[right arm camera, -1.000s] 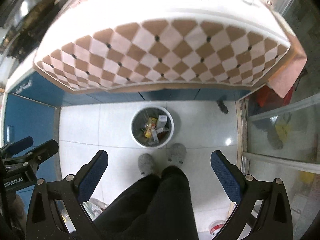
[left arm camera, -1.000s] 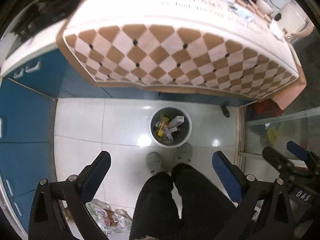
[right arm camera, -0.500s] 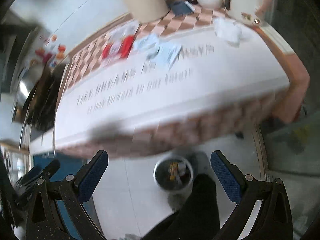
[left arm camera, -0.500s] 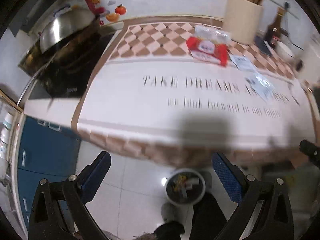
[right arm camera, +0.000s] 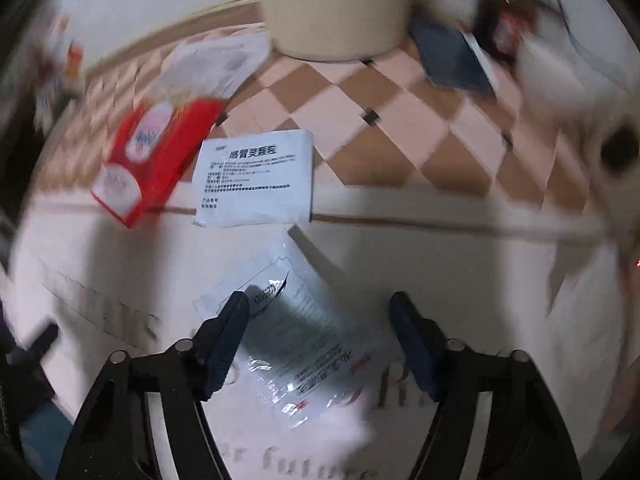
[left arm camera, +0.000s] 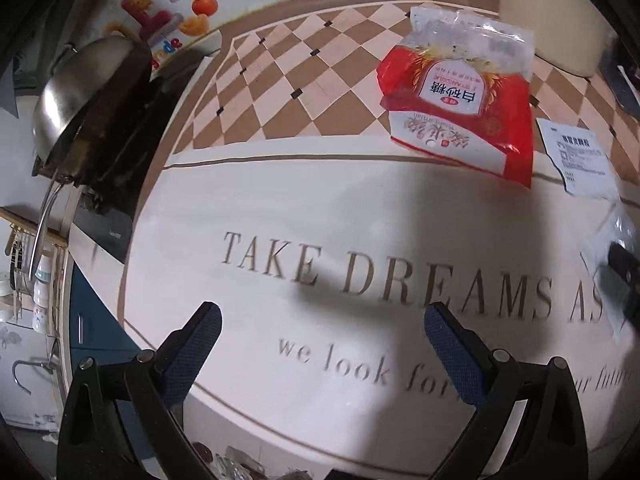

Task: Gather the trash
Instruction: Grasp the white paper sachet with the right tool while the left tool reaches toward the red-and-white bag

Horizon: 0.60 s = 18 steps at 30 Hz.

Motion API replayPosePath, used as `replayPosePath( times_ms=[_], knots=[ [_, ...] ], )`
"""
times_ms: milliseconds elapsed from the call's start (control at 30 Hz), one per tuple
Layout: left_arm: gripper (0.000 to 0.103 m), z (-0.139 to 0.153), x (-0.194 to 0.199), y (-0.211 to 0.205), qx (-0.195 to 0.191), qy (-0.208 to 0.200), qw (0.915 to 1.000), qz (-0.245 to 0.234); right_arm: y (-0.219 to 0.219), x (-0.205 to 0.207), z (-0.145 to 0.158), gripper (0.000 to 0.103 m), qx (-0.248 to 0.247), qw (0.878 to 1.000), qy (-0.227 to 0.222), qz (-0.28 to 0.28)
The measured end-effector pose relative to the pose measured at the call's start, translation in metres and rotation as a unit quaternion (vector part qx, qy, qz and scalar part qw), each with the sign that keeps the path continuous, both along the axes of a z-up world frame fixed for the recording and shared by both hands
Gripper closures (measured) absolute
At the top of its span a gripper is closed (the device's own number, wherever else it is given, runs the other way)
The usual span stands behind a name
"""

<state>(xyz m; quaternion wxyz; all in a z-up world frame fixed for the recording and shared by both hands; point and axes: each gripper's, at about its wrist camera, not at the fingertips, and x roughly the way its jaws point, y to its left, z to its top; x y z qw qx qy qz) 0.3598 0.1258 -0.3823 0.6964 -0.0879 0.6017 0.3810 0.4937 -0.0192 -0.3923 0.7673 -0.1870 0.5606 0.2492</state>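
Observation:
A crinkled clear plastic wrapper (right arm camera: 296, 340) lies flat on the white printed tablecloth (right arm camera: 480, 264). My right gripper (right arm camera: 320, 304) hangs just above it with the wrapper between its blue pads. Its jaws are closing and the pads do not press on the wrapper. Beyond it lie a white printed sachet (right arm camera: 256, 178) and a red and white food bag (right arm camera: 156, 160). My left gripper (left arm camera: 323, 314) is open over bare cloth with nothing between its fingers. In the left wrist view the red bag (left arm camera: 460, 100) is far ahead, and the sachet (left arm camera: 576, 160) and wrapper (left arm camera: 600, 252) sit at the right edge.
A steel-lidded pan (left arm camera: 80, 92) sits on the dark stove at the left. A beige tub (right arm camera: 336, 8), a dark flat case (right arm camera: 452, 60) and a brown bottle (right arm camera: 504, 28) stand at the back. Blue cabinets (left arm camera: 92, 320) drop below the counter's near-left edge.
Both views have swung from the floor bin and the person's legs up onto the tabletop. The right jaws have narrowed and now straddle the clear wrapper. The left jaws stay wide.

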Motion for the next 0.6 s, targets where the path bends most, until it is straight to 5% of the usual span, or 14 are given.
replayPosePath(
  times_ms=[33,67,100,233,367,500,533,600],
  knots=[
    [0.000,0.000,0.004,0.000,-0.003,0.000,1.0000,0.000,0.002,-0.002,0.000,0.052,-0.006,1.000,-0.012,0.008],
    [0.000,0.001,0.011,-0.001,-0.008,-0.003,1.0000,-0.001,0.001,-0.005,0.002,0.084,0.004,1.000,-0.022,0.020],
    [0.000,0.003,0.017,-0.002,-0.014,-0.009,0.9999,-0.002,-0.001,-0.005,0.004,0.098,0.005,0.999,-0.030,0.024],
    [0.000,0.010,0.057,-0.017,-0.069,-0.052,0.9959,-0.026,-0.039,0.011,0.014,0.102,0.040,0.999,-0.007,-0.032],
    [0.000,0.002,0.116,-0.039,-0.172,-0.094,0.9792,-0.053,-0.092,0.046,0.023,0.102,0.069,0.990,0.014,-0.120],
    [0.002,-0.019,0.166,-0.049,-0.224,-0.094,0.9680,-0.064,-0.123,0.081,0.024,0.102,0.073,0.983,0.011,-0.168],
    [0.017,-0.028,0.177,-0.051,-0.227,-0.082,0.9682,-0.065,-0.127,0.087,0.023,0.102,0.072,0.982,0.010,-0.175],
    [0.030,-0.029,0.187,-0.055,-0.196,-0.073,0.9749,-0.076,-0.129,0.095,0.020,0.102,0.071,0.981,0.008,-0.183]
  ],
)
